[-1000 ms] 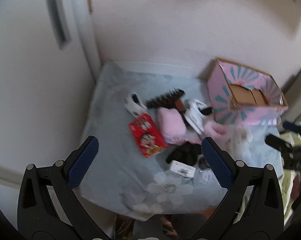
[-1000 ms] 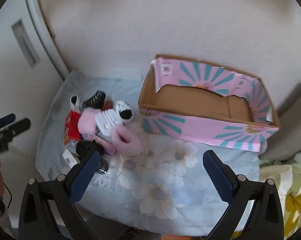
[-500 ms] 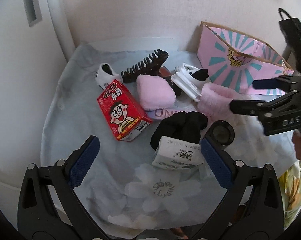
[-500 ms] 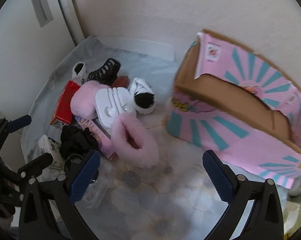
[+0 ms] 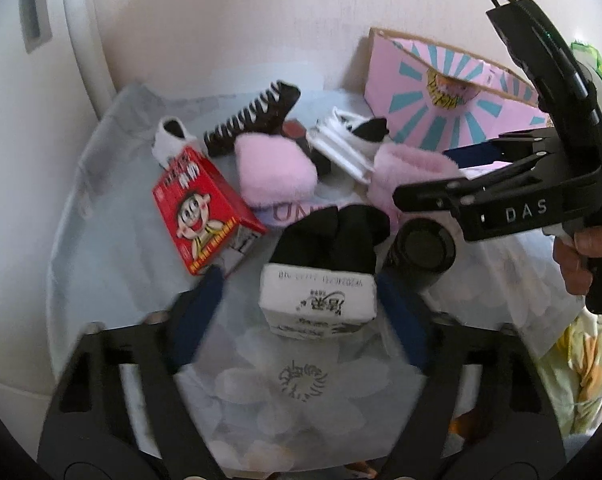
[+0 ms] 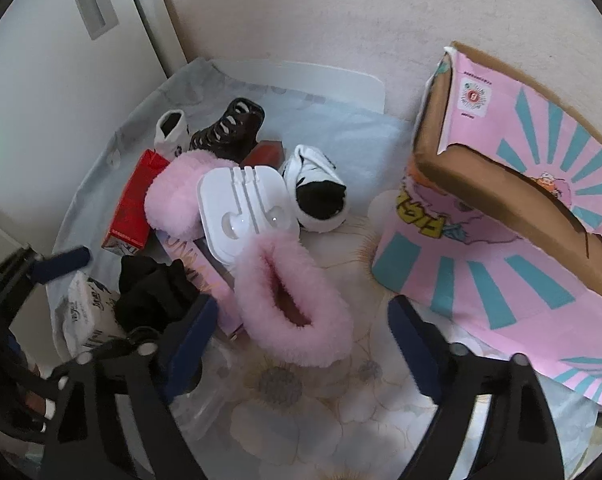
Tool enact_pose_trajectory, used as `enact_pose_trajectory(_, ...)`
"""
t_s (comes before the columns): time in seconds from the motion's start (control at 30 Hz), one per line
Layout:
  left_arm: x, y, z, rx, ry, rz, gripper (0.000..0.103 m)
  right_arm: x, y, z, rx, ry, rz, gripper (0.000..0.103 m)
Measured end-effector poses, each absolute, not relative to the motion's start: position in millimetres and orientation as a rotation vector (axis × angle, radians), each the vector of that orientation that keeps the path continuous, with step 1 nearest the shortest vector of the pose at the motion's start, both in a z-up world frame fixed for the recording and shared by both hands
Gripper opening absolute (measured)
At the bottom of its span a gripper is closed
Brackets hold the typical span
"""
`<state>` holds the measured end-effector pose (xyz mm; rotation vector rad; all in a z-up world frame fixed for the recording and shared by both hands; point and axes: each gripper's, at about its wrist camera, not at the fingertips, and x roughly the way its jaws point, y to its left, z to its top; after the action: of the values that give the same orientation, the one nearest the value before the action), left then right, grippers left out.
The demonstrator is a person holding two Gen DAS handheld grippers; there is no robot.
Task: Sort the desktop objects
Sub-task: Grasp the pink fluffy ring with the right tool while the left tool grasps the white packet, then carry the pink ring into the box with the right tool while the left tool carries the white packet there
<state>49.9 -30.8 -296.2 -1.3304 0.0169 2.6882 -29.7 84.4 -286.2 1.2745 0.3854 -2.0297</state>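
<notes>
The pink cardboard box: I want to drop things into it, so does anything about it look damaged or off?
Yes. The pink cardboard box has a ragged, torn top edge on its near wall, with bare brown card showing. It still stands open-topped.

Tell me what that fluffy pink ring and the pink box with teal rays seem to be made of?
The fluffy pink ring looks like plush faux fur: long, soft, matte pile all round. The pink box with teal rays looks like printed cardboard: its torn edge and inside show bare brown board, while the outside has a smooth printed face.
</notes>
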Motion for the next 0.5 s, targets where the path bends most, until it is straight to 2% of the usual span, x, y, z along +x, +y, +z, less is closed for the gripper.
enact_pose_trajectory(0.03, 49, -32, -299, -1.344, -0.003, 2.679, 0.056, -31, 83, -288, 1.284, 0.382, -2.018, 0.068)
enact_pose_trajectory(0.07, 48, -33, -302, -1.348, -0.036, 2.664, 0.051, -31, 83, -291, 1.298, 0.377, -2.005, 0.055)
enact_pose_trajectory(0.13, 50, -34, -302, -1.348, -0.064, 2.657, 0.044, -33, 81, -296, 1.326, 0.362, -1.973, 0.046)
enact_pose_trajectory(0.33, 55, -37, -295, -1.35, -0.048, 2.671, 0.044, -28, 79, -292, 1.337, 0.374, -1.982, 0.039)
enact_pose_trajectory(0.5, 57, -43, -283, -1.346, -0.035, 2.677, 0.044, -22, 83, -288, 1.358, 0.368, -1.993, 0.038)
